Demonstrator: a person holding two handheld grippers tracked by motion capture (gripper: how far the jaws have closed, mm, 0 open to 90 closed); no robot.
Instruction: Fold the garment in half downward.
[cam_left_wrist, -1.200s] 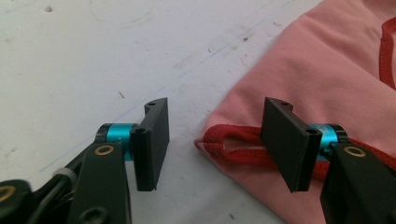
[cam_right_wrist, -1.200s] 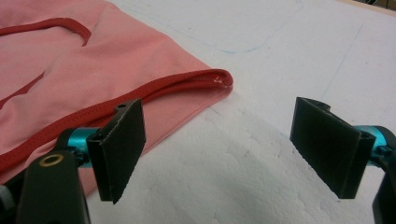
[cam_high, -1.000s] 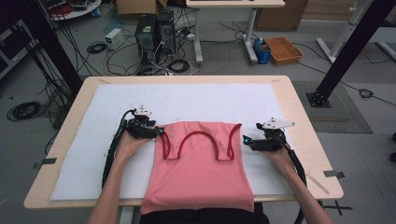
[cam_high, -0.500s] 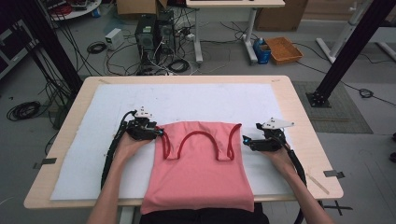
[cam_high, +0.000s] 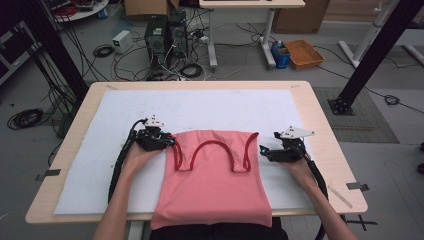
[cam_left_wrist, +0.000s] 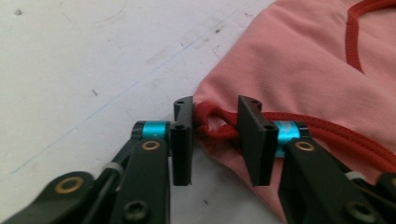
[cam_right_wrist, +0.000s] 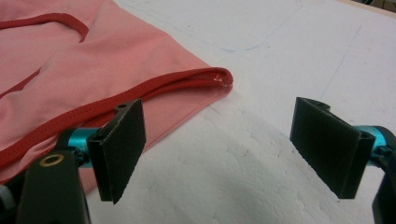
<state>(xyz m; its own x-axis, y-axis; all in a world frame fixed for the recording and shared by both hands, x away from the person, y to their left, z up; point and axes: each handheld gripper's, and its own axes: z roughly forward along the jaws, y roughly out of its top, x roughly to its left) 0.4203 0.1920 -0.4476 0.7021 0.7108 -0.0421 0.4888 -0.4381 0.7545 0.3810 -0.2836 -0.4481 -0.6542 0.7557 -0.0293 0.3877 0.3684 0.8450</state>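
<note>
A pink sleeveless top (cam_high: 215, 185) with red trim lies flat on the white mat, its hem hanging over the near table edge. My left gripper (cam_high: 170, 142) sits at the top's left shoulder corner. In the left gripper view its jaws (cam_left_wrist: 215, 135) have just been closing and stand narrow, with the red-trimmed corner (cam_left_wrist: 212, 119) between them but with a gap still showing. My right gripper (cam_high: 263, 150) rests just off the right shoulder corner. Its jaws (cam_right_wrist: 219, 144) are wide open over bare mat, and the red-edged corner (cam_right_wrist: 219, 77) lies ahead of them, untouched.
The white mat (cam_high: 225, 107) covers most of the wooden table (cam_high: 325, 130), with bare mat beyond and beside the top. Past the far edge, computer towers (cam_high: 165, 35), cables and an orange bin (cam_high: 303, 52) sit on the floor. A black post (cam_high: 372, 55) stands at the right.
Both hands and the top stay where they were. The left gripper's jaws look slightly closer together at the shoulder corner.
</note>
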